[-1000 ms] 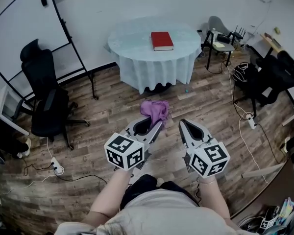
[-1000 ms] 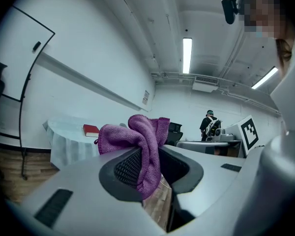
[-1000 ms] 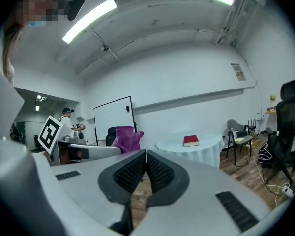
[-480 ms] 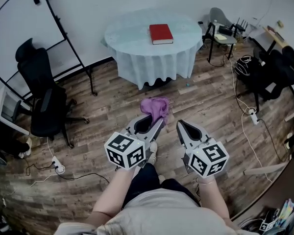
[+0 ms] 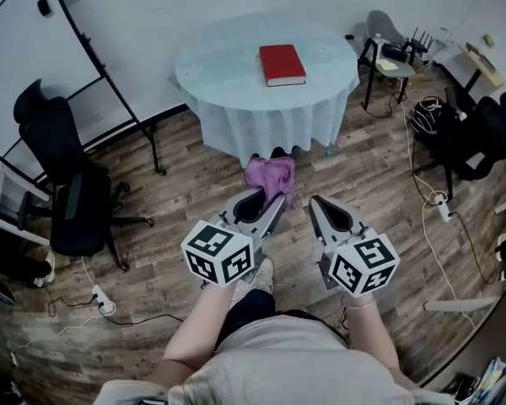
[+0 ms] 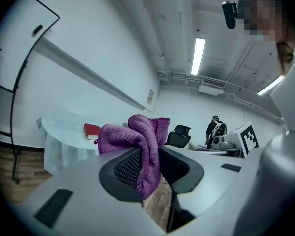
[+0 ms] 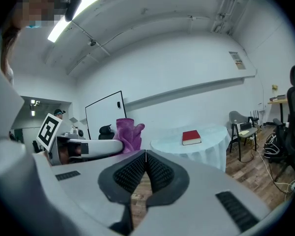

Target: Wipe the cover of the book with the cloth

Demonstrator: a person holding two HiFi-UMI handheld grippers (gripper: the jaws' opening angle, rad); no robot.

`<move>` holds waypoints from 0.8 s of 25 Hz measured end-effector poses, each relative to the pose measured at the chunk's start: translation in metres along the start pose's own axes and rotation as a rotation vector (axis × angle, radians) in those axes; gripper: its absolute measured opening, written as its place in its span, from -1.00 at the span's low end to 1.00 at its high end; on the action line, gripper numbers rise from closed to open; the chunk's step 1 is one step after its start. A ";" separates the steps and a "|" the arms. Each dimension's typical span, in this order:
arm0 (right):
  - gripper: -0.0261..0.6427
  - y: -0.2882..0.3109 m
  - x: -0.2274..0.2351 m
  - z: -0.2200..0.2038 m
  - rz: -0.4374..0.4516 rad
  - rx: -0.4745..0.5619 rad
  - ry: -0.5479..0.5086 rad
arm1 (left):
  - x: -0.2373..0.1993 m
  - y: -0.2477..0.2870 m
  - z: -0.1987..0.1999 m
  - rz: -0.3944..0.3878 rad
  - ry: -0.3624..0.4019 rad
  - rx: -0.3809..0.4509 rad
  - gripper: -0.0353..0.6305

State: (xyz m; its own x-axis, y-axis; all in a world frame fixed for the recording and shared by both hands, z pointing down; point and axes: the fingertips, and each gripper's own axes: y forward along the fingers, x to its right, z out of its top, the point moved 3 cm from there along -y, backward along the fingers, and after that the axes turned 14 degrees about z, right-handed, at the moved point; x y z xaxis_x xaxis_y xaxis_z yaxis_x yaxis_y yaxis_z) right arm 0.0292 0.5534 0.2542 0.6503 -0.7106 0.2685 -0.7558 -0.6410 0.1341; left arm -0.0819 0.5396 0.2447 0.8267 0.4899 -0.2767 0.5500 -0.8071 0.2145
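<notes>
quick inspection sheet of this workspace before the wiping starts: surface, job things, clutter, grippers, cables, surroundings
surface: round table under a pale draped cover, some way ahead of the person
job's things: red book lies closed on the table; purple cloth is bunched at the left gripper's tips
clutter: nothing seen on the table besides the book
grippers: left gripper jaws shut on the cloth; right gripper jaws together, nothing between them
cables: cords and a power strip on the floor at right; second power strip with cords at left
surroundings: wooden floor; black office chair at left; grey chair right of the table
</notes>
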 end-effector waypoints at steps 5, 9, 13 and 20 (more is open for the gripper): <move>-0.86 0.045 0.028 0.022 -0.020 0.008 -0.010 | -0.035 0.036 0.025 -0.021 0.000 0.004 -0.56; -0.85 0.079 0.050 0.036 -0.037 0.017 -0.018 | -0.061 0.061 0.041 -0.037 0.009 0.002 -0.56; -0.85 0.101 0.068 0.043 -0.058 0.026 -0.018 | -0.081 0.083 0.052 -0.053 0.013 0.001 -0.56; -0.85 0.131 0.089 0.044 -0.074 0.018 0.002 | -0.107 0.107 0.057 -0.062 0.007 -0.017 -0.56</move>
State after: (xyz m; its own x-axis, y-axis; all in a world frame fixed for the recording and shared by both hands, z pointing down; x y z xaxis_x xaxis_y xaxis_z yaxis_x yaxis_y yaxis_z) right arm -0.0088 0.3936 0.2532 0.7043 -0.6606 0.2599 -0.7041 -0.6968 0.1369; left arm -0.1183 0.3823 0.2442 0.7916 0.5411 -0.2838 0.6023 -0.7693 0.2131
